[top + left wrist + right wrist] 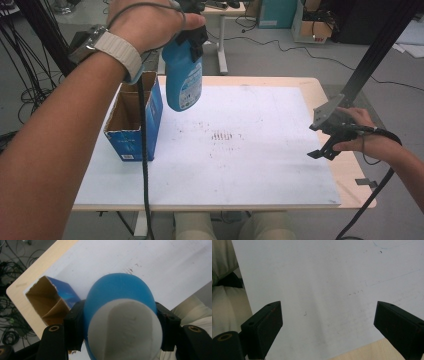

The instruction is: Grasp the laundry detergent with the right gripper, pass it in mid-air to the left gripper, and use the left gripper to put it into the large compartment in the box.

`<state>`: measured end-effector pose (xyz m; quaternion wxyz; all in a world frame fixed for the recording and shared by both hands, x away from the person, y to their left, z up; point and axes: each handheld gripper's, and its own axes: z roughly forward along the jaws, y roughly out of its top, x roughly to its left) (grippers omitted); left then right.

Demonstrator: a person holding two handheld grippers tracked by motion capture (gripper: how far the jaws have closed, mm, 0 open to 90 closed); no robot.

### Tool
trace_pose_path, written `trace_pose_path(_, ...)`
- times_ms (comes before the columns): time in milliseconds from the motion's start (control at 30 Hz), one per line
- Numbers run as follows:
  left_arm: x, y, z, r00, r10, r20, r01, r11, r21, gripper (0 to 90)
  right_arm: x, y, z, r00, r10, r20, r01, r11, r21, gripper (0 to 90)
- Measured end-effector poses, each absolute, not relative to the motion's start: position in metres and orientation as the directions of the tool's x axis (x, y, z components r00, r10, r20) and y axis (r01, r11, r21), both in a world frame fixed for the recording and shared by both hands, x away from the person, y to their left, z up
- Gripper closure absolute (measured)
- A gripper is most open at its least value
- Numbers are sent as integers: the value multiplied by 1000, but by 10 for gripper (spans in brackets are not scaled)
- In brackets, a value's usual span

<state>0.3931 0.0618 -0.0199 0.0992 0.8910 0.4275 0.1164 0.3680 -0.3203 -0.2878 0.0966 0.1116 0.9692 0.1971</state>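
Bottle: your blue plastic bottle with the white cap [183, 75] hangs in the air beside the open blue cardboard box [134, 120].
Left gripper [192, 37]: clamped on that bottle's neck, one jaw each side.
Right gripper [327, 142]: your jaws gape wide over the white board [250, 150].

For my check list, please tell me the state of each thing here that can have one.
blue bottle: lifted off the table, cap on, held upright
cardboard box: open at the top, standing
left gripper: shut on the blue bottle
right gripper: open, nothing between its jaws
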Motion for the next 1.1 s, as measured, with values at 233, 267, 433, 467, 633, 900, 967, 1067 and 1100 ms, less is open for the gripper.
trace_pose_path(233, 399, 83, -3, 527, 835, 157, 787, -550, 279, 375, 369, -322, -291, -956, 260, -135, 187, 895, 404, 84)
trace_pose_path(267, 400, 85, -2, 522, 838, 157, 790, -545, 281, 375, 369, -322, -292, -956, 263, -133, 190, 895, 403, 84)
trace_pose_path(433, 404, 97, 6, 462, 872, 160, 824, -489, 286, 376, 369, -323, -294, -955, 266, -130, 192, 892, 409, 84)
trace_pose_path(467, 405, 99, 7, 448, 880, 156, 833, -474, 285, 375, 369, -324, -294, -955, 267, -130, 194, 892, 409, 84)
trace_pose_path(633, 410, 111, 7, 401, 903, 156, 866, -429, 257, 376, 369, -326, -294, -950, 286, -123, 212, 883, 419, 84)
trace_pose_path(900, 417, 129, -2, 316, 937, 148, 906, -344, 245, 376, 367, -328, -297, -941, 322, -100, 250, 865, 435, 84)
trace_pose_path(967, 419, 134, -5, 299, 943, 148, 913, -327, 243, 376, 367, -328, -298, -942, 320, -99, 248, 866, 435, 84)
trace_pose_path(1067, 422, 142, -10, 278, 949, 146, 919, -307, 245, 375, 367, -328, -299, -941, 325, -94, 256, 864, 433, 84)
trace_pose_path(1100, 422, 146, -12, 272, 952, 142, 922, -300, 245, 375, 366, -328, -299, -938, 334, -88, 267, 863, 428, 84)
